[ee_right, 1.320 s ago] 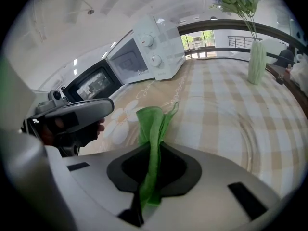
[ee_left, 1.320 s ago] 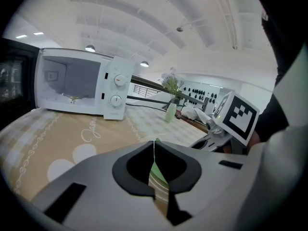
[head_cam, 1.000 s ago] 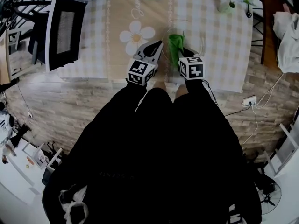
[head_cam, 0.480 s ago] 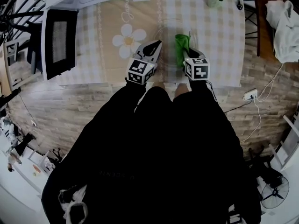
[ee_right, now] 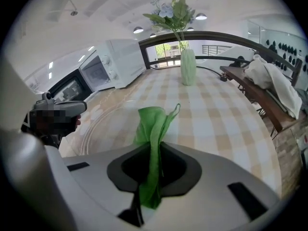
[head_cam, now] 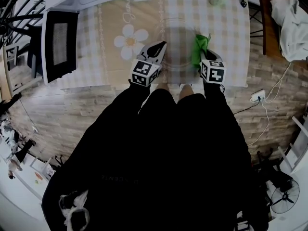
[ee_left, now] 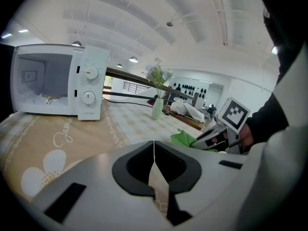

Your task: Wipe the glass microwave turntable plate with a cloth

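Right gripper point(head_cam: 204, 57): you've swung it off to your right, so the gap to your left gripper point(head_cam: 160, 47) has widened.
Cloth point(head_cam: 199, 46): you've dragged it from left of the plate's point(head_cam: 174, 35) middle to its right rim.
Head view: the table point(head_cam: 226, 28) has drifted slightly left in frame.

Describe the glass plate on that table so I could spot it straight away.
On the checked table, away from the white microwave, look near the person's edge, just right of the daisy print. The glass plate lies flat there between the left gripper and the right gripper. Unlike its neighbours it is clear: only faint round rings show, with the green cloth at its right edge.
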Action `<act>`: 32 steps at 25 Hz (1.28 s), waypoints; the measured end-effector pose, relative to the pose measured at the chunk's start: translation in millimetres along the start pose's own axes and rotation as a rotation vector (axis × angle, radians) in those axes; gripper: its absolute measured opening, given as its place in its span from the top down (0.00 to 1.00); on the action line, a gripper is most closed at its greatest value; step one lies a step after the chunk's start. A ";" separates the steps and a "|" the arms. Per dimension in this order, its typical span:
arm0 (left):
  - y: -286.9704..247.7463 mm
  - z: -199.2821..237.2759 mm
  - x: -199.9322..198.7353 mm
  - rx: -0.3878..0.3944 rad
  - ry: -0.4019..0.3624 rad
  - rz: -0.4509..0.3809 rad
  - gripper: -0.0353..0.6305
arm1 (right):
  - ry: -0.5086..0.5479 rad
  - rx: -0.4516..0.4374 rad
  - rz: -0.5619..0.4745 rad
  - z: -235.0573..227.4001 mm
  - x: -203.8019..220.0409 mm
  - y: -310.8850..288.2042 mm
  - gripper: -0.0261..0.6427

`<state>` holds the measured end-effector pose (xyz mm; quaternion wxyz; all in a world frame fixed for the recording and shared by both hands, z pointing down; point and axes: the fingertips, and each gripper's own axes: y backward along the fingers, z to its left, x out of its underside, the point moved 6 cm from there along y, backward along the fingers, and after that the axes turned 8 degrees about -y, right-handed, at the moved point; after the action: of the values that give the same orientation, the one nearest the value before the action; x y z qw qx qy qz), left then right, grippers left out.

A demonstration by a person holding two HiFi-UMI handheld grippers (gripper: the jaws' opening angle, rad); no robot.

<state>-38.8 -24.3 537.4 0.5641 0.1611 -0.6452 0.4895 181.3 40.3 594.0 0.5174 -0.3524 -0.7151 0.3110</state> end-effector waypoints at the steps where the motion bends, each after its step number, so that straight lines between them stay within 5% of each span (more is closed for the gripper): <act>1: 1.0 -0.5 0.5 0.000 0.000 -0.001 0.91 | -0.004 0.009 -0.001 -3.7 0.2 2.0 0.88; 10: 17.4 5.6 9.1 -0.030 0.011 -0.001 0.91 | -0.051 0.016 -0.010 -12.9 1.5 21.5 0.88; 21: 46.9 17.4 22.8 -0.101 0.047 -0.013 0.91 | -0.079 -0.212 -0.048 68.2 -21.1 40.4 0.88; 32: 79.3 25.8 42.5 -0.181 0.096 -0.015 0.91 | -0.052 -0.393 0.061 166.9 0.9 10.2 0.88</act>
<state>-127.0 6.5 542.3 0.6101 0.0905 -0.6578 0.4322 23.0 33.4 541.0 0.4104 -0.4601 -0.7640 0.1900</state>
